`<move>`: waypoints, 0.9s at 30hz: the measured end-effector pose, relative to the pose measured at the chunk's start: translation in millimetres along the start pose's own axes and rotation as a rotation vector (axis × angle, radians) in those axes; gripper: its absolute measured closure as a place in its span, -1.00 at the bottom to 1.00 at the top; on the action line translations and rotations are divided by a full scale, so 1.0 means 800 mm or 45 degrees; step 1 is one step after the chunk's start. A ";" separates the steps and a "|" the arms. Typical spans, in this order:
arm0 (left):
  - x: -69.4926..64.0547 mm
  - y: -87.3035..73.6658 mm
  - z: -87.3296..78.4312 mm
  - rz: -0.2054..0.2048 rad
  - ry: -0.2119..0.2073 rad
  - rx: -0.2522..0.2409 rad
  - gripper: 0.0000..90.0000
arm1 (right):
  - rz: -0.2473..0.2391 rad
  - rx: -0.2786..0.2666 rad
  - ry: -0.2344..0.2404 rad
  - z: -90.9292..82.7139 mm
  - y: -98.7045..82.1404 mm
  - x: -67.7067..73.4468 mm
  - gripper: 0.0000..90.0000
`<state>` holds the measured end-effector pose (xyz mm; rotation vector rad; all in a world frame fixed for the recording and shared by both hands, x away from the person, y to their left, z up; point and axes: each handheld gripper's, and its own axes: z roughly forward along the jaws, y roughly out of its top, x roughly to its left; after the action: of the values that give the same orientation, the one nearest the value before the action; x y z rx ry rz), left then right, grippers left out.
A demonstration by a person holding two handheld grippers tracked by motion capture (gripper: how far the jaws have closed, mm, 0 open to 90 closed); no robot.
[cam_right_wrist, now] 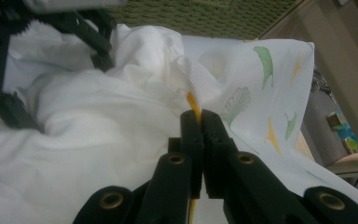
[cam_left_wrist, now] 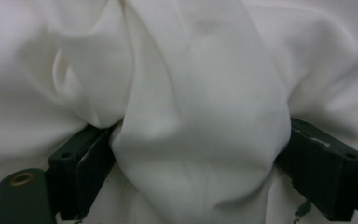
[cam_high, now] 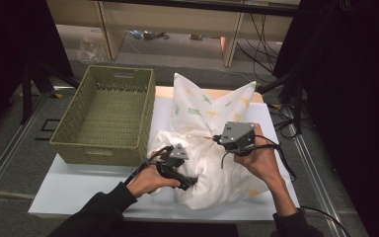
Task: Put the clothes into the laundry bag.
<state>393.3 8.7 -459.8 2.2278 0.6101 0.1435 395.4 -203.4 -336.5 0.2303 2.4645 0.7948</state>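
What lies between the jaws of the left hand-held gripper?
A thick fold of the white cloth bulges between the left hand-held gripper's open jaws, seen in its own view.

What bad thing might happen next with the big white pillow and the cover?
The right gripper pinches just a thin edge of the patterned cover, so it might slip free. The left gripper stands open around a fold of the white pillow; closing on so little could let the pillow sag out and bunch beside the green basket.

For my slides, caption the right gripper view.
Right gripper pinches the leaf-print pillowcase edge beside the white pillow.
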 end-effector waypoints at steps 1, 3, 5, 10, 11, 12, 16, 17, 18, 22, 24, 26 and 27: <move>-0.002 0.003 0.004 -0.009 -0.036 -0.014 -0.23 | 0.000 0.002 -0.009 0.001 0.000 0.000 1.00; -0.006 0.011 0.006 -0.020 -0.067 -0.060 0.31 | -0.011 0.010 -0.015 0.001 -0.001 -0.001 1.00; -0.009 0.022 0.001 -0.008 -0.068 -0.091 0.55 | 0.001 0.010 -0.016 0.002 0.000 0.000 1.00; -0.019 0.057 -0.020 -0.049 -0.082 -0.205 0.67 | -0.001 -0.013 0.007 -0.006 0.000 -0.001 1.00; -0.019 0.064 -0.024 -0.052 -0.062 -0.222 0.68 | 0.004 -0.015 -0.003 -0.008 0.000 -0.001 1.00; -0.017 0.071 -0.027 -0.069 -0.044 -0.237 0.68 | 0.006 -0.022 0.001 -0.011 0.000 -0.001 1.00; -0.003 0.084 -0.017 -0.142 0.006 -0.275 0.68 | 0.002 -0.044 -0.003 -0.021 0.006 0.000 1.00; 0.003 0.085 -0.012 -0.154 0.013 -0.276 0.68 | -0.003 -0.045 0.002 -0.022 0.007 0.000 1.00; 0.010 0.084 -0.004 -0.177 0.033 -0.281 0.67 | -0.007 -0.041 -0.001 -0.022 0.007 0.001 1.00; 0.032 0.072 0.024 -0.296 0.075 -0.271 0.62 | -0.037 0.007 0.007 -0.013 0.004 0.001 1.00; 0.032 0.070 0.024 -0.297 0.073 -0.276 0.50 | -0.012 0.019 0.010 -0.006 0.001 0.003 1.00; 0.026 0.069 0.015 -0.242 0.100 -0.263 0.28 | -0.036 0.033 0.009 -0.002 -0.001 0.000 1.00; 0.022 0.067 0.007 -0.226 0.117 -0.260 0.13 | -0.009 0.025 0.016 -0.002 -0.001 0.002 1.00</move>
<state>430.6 -17.0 -425.6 1.9690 0.8038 0.2085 393.5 -204.2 -336.6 0.2246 2.4846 0.7722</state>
